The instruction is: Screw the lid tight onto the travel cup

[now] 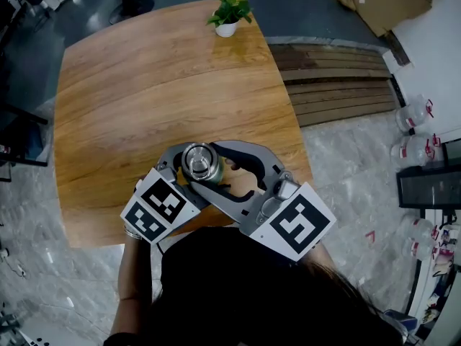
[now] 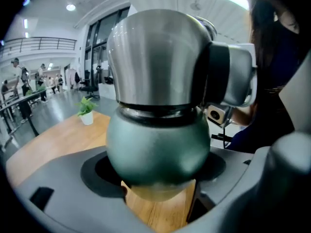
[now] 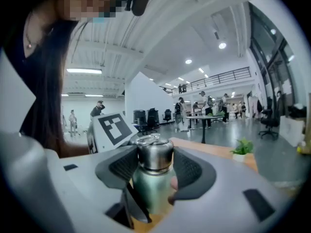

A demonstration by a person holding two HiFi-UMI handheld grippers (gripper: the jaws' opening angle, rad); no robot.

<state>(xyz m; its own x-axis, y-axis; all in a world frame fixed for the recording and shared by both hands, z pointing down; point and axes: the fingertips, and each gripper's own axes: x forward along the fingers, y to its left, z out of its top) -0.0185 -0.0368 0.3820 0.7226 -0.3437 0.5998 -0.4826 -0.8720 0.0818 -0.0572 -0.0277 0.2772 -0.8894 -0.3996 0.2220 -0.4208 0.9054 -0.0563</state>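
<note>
Table (image 1: 144, 85): wood top, bare but for one pot at the far edge. You work at its near edge, close in to your body, so both tools get short reach and firm leverage

Left gripper (image 2: 158, 178): jaws closed part-way onto the travel cup (image 2: 158, 149), dark pads bearing on both sides of the rounded green body. Judged role: an anchor, so the body cannot spin when the top is turned

Right gripper (image 3: 154, 165): comes in from the opposite side and higher up. Its ribbed pads are drawn in against the steel lid (image 3: 154, 154), one on each side, and grip nothing else. This is the turning hand. With the two grips stacked, one low and one high, you can twist lid against body

Travel cup: over the table's near edge, right of its middle, caught between both tools. Cannot tell if its base rests on the wood or hangs just above it. Long axis roughly upright, lid end up toward your head, base toward the table

Lid: seated on the neck, with a dark seam ring showing below it. How tight it is cannot be read

Plant (image 1: 229, 13): small white pot at the far edge, well apart from the work
</note>
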